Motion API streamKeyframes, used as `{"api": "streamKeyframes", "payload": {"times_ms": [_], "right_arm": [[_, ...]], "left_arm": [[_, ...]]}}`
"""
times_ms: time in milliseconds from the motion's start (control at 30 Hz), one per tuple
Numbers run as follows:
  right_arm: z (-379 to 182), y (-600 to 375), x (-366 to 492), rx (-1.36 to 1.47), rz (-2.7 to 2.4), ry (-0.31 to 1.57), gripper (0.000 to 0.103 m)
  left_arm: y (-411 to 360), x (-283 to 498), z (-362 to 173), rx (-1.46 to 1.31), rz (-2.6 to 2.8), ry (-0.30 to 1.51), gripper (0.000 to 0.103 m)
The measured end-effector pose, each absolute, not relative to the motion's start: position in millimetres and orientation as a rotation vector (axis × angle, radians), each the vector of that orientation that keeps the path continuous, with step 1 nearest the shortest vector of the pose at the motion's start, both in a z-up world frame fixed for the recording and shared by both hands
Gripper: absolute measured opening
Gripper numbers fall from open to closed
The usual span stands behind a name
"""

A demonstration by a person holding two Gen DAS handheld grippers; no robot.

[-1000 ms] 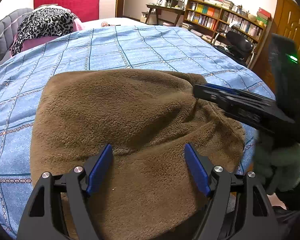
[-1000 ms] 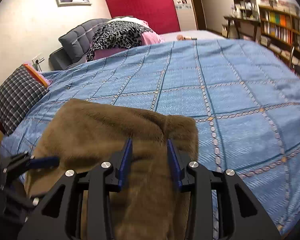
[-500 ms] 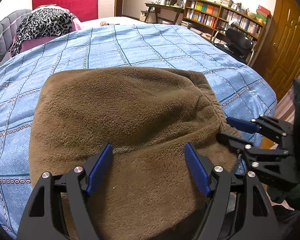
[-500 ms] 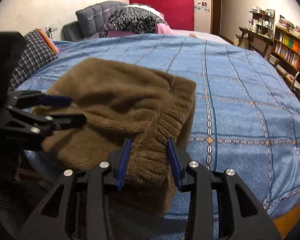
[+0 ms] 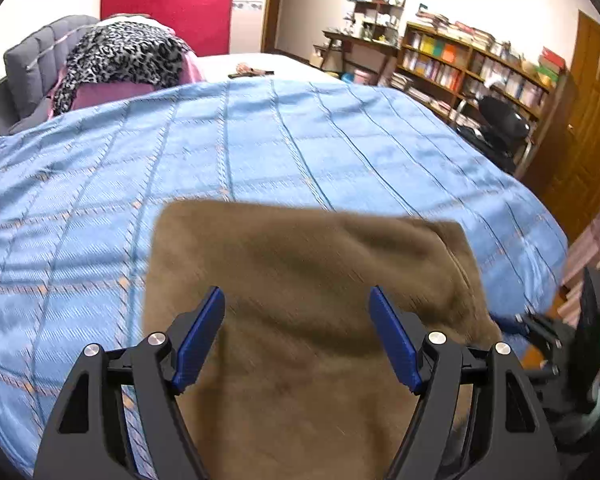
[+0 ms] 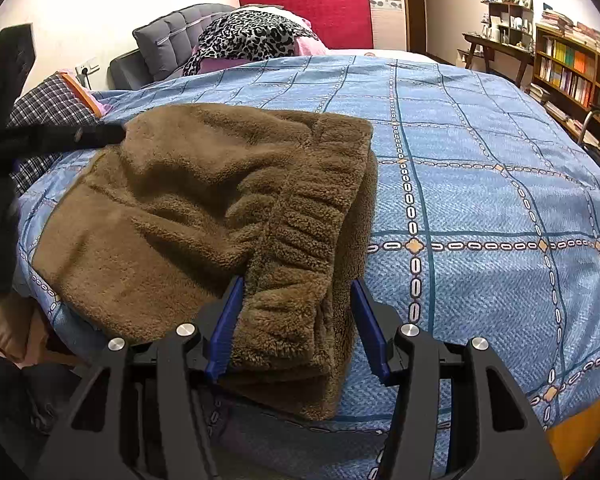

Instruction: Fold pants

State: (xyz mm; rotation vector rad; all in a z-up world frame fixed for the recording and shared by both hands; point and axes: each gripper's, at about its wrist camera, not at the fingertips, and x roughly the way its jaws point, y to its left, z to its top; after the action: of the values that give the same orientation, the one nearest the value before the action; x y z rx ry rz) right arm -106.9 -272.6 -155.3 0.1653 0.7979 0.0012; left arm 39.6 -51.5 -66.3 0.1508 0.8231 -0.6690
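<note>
The brown fleece pants (image 6: 204, 208) lie folded on the blue bedspread (image 6: 480, 200) near its front edge, the ribbed waistband (image 6: 300, 240) toward the right wrist camera. My right gripper (image 6: 296, 312) is open, its blue pads either side of the waistband's near end. My left gripper (image 5: 298, 332) is open above the pants (image 5: 300, 280), which look blurred there. The left gripper also shows in the right wrist view (image 6: 80, 136) at the pants' far left corner. The right gripper shows at the right edge of the left wrist view (image 5: 540, 332).
A leopard-print blanket (image 6: 252, 36) and a grey headboard (image 6: 172, 36) are at the bed's far end. A checked pillow (image 6: 48, 108) lies at the left. Bookshelves (image 5: 480, 64) and a black chair (image 5: 500, 120) stand beyond the bed's right side.
My right gripper has opened wider around the waistband and pulled back toward the bed's edge. My left gripper has shifted over the pants; its view is blurred by motion.
</note>
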Motion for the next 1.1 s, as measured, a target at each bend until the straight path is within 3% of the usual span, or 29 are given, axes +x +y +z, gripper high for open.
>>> {"api": "streamKeyframes", "payload": {"times_ms": [267,633,867,967,1033,1100], "right_arm": [[-154,-273,-106,0.171,0.003,0.798,0.054],[-156,-276,-104,0.191,0.016,0.799,0.056],[-137,-286,-106,0.271,0.048,0.776,0.056],[-120,-295,-107,0.324,0.054,0.736,0.064],[-113,-305,-103,0.387,0.061,0.716,0.076],[-113,-312,-99,0.432,0.067,0.713,0.077]], "left_arm": [[-60,116,-77,0.118,-0.632,0.953,0.074],[-80,167,-136,0.124,-0.584,1.126,0.075],[-47,146,-103,0.014,-0.615,1.051,0.076],[-32,135,-82,-0.022,-0.625,1.013,0.079],[-20,125,-71,-0.033,-0.621,0.988,0.085],[-11,119,-67,-0.039,-0.618,0.99,0.085]]}}
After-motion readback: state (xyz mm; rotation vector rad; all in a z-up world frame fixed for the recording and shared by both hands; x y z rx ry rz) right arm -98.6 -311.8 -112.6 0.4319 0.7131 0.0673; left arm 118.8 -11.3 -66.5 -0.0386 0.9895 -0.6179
